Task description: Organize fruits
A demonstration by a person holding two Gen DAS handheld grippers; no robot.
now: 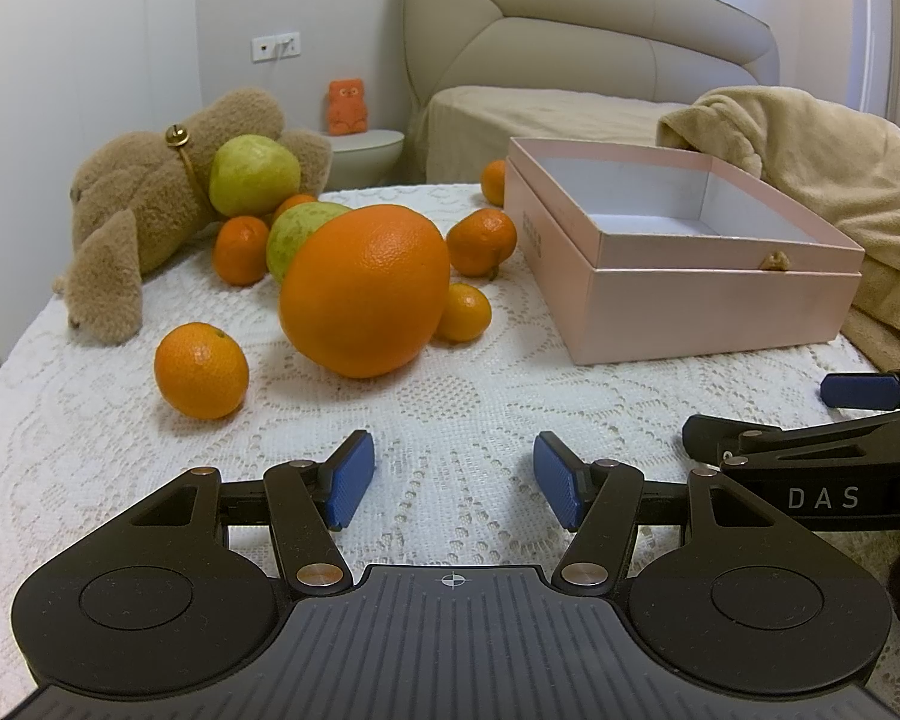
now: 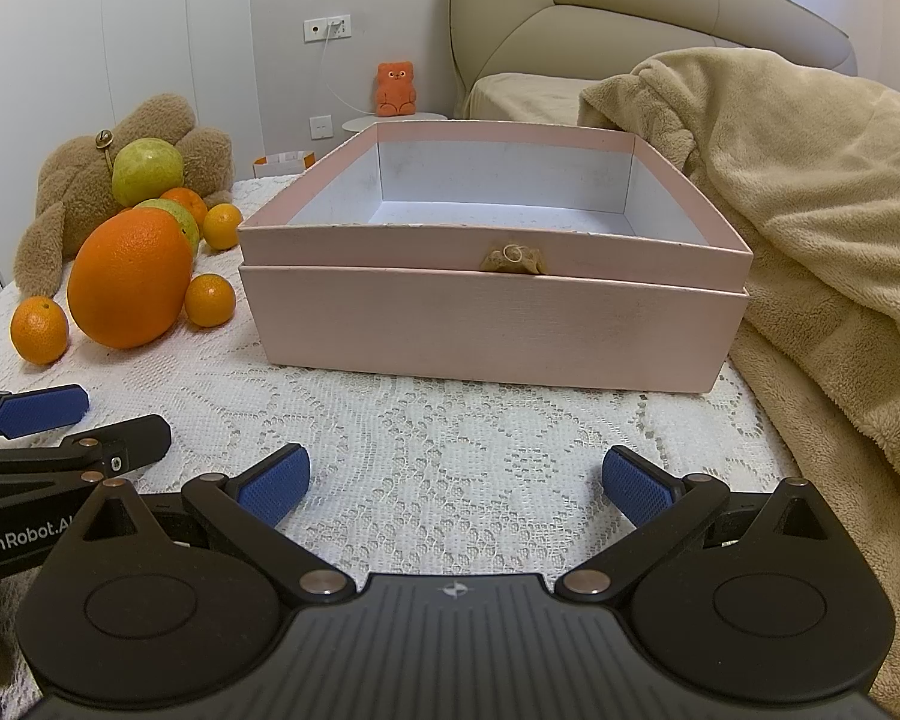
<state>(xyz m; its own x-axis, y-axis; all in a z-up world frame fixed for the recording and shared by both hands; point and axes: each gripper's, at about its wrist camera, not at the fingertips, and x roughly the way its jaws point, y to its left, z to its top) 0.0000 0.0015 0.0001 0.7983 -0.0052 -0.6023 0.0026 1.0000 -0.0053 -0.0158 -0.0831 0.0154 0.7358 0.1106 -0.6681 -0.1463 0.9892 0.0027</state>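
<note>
Left wrist view: my left gripper (image 1: pixel 453 480) hangs over the lace cloth (image 1: pixel 450 408) with its jaws about half apart and nothing between them. Ahead lies the fruit, all toward the left side of the surface. The big orange (image 1: pixel 363 291) sits nearest the middle; it looks heavy, firm and round, with a pebbled skin that should give my pads some bite. It is wider than my present gap, so I judge I must spread first and take it across its middle, low enough that it cannot roll out. A small mandarin (image 1: pixel 201 369) lies alone nearer the front left edge, light and easy to pinch. Two green pears (image 1: pixel 255 174) lean on the teddy bear (image 1: pixel 132 210); they look smooth and easy to bruise, so a gentle squeeze at the broad belly suits them. More mandarins are tucked round the big orange. The pink box (image 1: pixel 690 300) stands open at the right, with nothing in the part of its inside that I can see.

Right wrist view: my right gripper (image 2: pixel 456 489) has its jaws wide and holds nothing. The pink box fills the middle, its near wall facing me, with the beige blanket (image 2: pixel 810 240) pressed against its right side. The box is cardboard, stiff but light, and may slide if I bump it while dropping fruit in. The fruit pile is at the far left, closer to my other gripper.
</note>
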